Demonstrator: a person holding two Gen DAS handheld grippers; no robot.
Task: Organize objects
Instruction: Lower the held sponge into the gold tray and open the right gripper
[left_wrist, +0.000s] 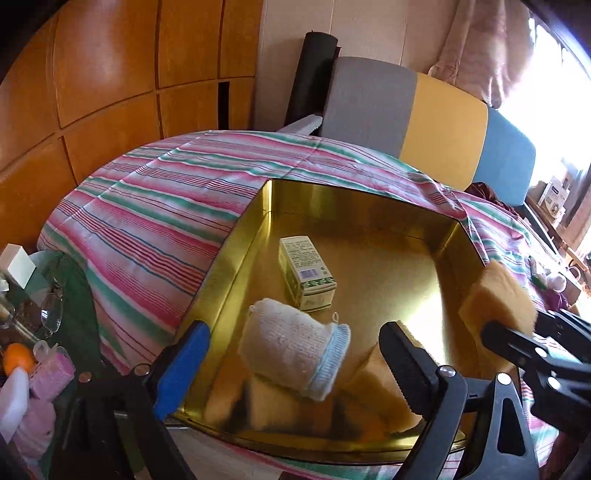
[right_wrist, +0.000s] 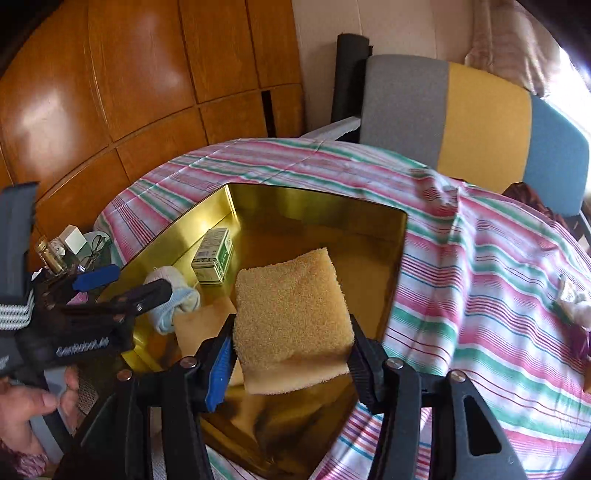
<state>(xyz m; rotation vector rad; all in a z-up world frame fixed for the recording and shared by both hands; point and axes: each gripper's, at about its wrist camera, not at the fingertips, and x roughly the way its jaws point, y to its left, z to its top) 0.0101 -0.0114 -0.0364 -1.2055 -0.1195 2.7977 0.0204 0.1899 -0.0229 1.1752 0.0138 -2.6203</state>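
Above the gold tin (right_wrist: 317, 206), right tool (right_wrist: 291, 354) pinches sponge (right_wrist: 291, 314) flat, near edge hidden; left tool (left_wrist: 295, 354) spread, w/ nothing between.

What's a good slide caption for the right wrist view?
Right gripper holds a yellow sponge over the gold tin containing a sock and small box.

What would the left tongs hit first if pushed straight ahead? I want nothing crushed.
Probably the white sock, lying between the open left tongs in the gold tin; depth is uncertain.
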